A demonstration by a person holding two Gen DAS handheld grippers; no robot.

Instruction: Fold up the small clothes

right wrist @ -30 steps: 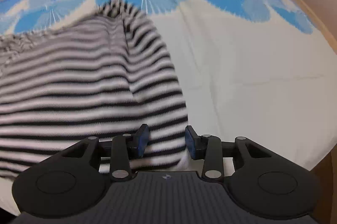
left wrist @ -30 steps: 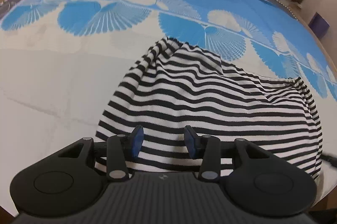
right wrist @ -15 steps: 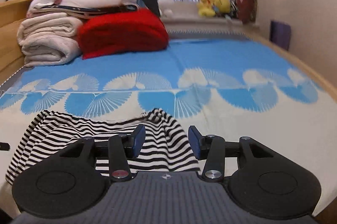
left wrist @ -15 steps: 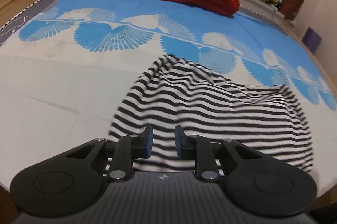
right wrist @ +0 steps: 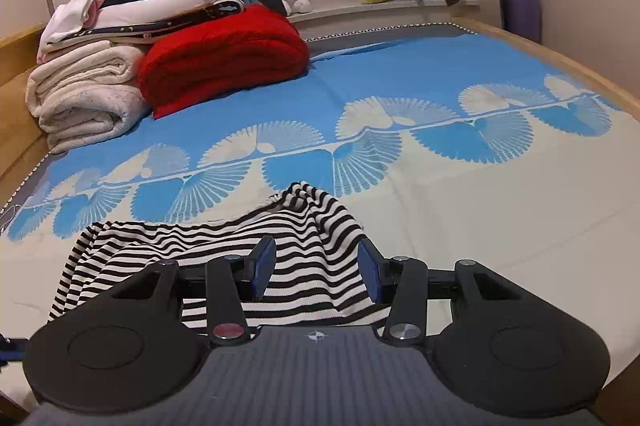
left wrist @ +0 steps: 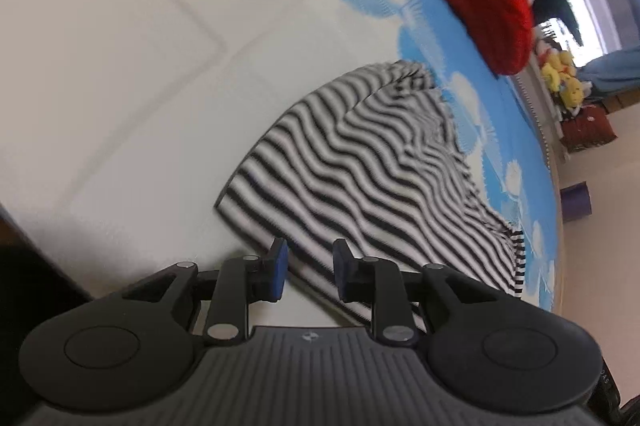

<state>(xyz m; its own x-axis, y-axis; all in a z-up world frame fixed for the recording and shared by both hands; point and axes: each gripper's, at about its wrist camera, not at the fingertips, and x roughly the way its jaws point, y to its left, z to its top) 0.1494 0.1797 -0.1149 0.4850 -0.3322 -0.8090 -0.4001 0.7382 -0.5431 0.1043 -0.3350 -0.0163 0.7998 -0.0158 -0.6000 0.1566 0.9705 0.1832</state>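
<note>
Striped garment (left wrist: 360,162) | left gripper (left wrist: 307,269) fingers narrowly apart, opening, empty | right gripper (right wrist: 316,268) fingers wide, empty

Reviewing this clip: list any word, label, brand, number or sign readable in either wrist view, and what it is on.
No readable words or numbers in either view.
Right gripper body: a small round cross emblem, no letters.
Left gripper body: the same small emblem, blurred; faint letters at its lower right edge, too small to read.
Dark folded cloth in the pile: small printed shapes, not text.
Striped garment: stripes only.
</note>
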